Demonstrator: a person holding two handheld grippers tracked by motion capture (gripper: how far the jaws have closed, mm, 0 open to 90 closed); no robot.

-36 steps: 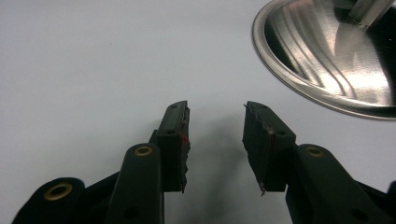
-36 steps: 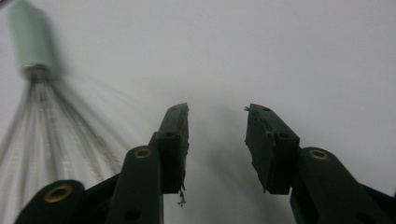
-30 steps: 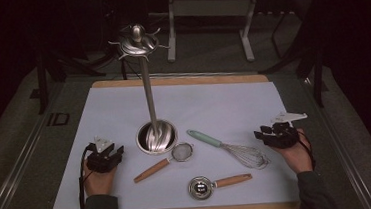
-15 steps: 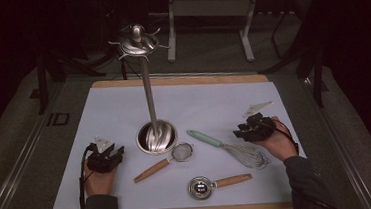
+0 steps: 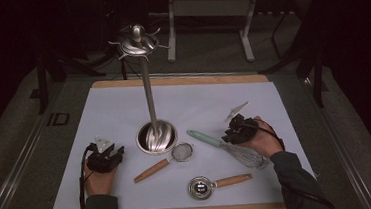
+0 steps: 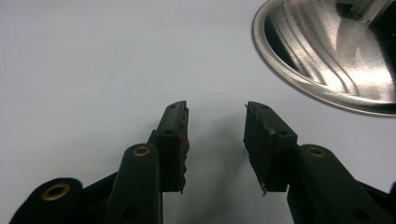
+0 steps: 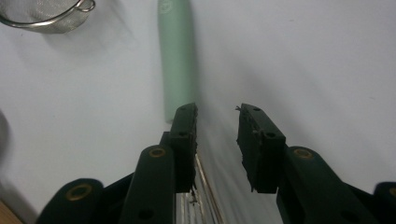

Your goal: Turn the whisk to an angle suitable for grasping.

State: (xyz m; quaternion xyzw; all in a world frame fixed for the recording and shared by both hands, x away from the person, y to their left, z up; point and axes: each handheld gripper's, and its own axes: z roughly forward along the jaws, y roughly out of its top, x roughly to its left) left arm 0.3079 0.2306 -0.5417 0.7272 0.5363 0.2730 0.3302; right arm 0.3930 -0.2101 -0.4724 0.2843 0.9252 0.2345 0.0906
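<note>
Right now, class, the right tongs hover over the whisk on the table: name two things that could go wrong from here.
1. The right tongs, whose jaws have just been closing with nothing pressed between them, sit beside the whisk where handle meets wires; the left jaw hides part of it, so they may pinch thin wires or slip off.
2. The strainer lies close to the green handle, so dragging the whisk could knock it.

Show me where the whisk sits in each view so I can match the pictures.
High view: the whisk lies right of centre on the white mat, its green handle pointing up-left and its wires beneath the right claw.
Right gripper view: its green handle runs up from beside the left jaw.
Left gripper view: not in it.
Shared landmark: the small strainer, beside the handle's end.
</note>
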